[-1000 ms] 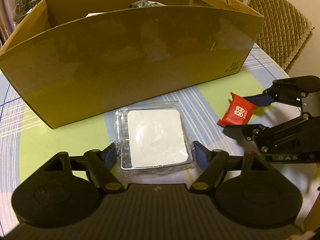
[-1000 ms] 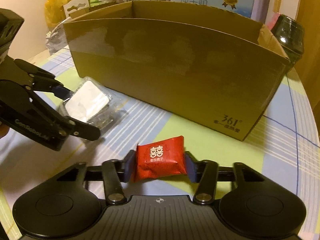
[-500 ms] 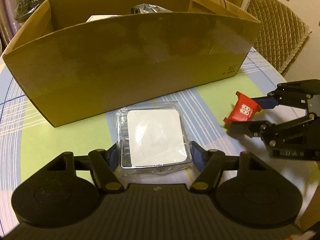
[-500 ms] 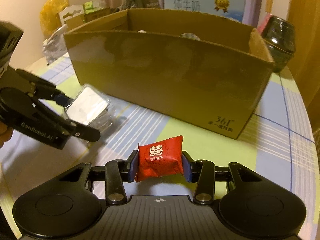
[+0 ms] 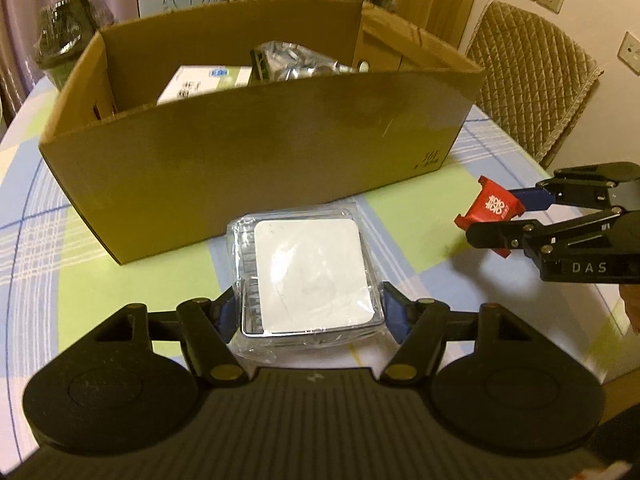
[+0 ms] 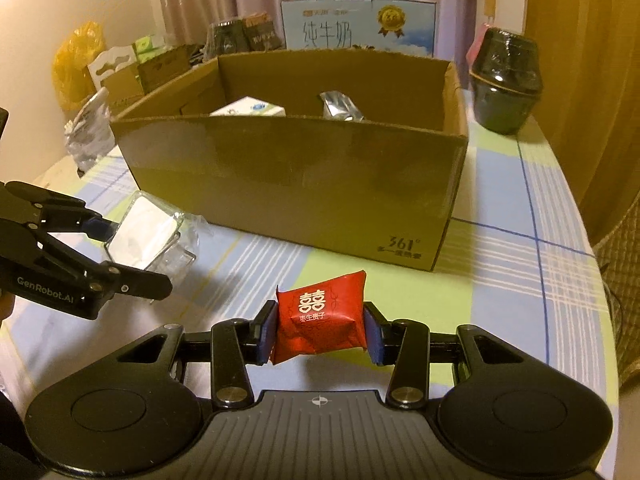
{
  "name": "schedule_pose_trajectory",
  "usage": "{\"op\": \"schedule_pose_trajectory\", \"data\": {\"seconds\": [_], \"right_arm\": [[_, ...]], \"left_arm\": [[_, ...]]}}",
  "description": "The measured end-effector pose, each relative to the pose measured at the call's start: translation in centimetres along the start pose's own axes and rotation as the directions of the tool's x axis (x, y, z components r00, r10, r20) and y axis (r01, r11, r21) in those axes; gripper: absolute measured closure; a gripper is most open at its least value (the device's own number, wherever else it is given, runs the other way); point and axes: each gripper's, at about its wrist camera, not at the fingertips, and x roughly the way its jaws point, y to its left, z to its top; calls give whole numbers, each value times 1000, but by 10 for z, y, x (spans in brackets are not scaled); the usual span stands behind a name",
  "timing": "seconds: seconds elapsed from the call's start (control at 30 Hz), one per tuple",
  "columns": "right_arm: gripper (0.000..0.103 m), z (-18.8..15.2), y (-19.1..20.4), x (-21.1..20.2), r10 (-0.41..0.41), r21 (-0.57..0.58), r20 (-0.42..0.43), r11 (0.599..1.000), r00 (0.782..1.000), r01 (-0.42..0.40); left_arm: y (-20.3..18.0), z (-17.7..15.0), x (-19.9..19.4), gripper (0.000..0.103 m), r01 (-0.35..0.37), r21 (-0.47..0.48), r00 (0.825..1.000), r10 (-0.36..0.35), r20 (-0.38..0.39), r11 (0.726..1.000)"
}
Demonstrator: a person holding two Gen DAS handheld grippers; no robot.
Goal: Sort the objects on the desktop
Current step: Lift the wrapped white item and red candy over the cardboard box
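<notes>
My left gripper (image 5: 310, 316) is shut on a clear plastic case with a white square inside (image 5: 308, 272), held above the table in front of the cardboard box (image 5: 256, 148). The case also shows in the right wrist view (image 6: 146, 236). My right gripper (image 6: 320, 334) is shut on a red wrapped candy (image 6: 320, 320), held above the table to the right; it shows in the left wrist view (image 5: 494, 210). The box (image 6: 296, 184) is open on top and holds a white carton (image 5: 200, 84) and a silver foil packet (image 5: 296, 60).
A checked tablecloth (image 6: 520, 272) covers the round table. A dark wrapped pot (image 6: 506, 84) stands at the back right. A milk carton case (image 6: 356, 28), small boxes and a yellow bag (image 6: 76, 68) stand behind the box. A quilted chair (image 5: 532, 76) stands at the right.
Both grippers have risen with their objects, the case and the candy lifted off the table. The inside of the box has come into view.
</notes>
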Motion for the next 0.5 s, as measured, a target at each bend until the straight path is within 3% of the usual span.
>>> {"op": "schedule_pose_trajectory", "data": {"seconds": [0.5], "right_arm": [[62,12,14,-47,-40,6,58,999,998,40]], "left_arm": [[-11,5,-44,38,-6,0,997,6,81,1000]]}}
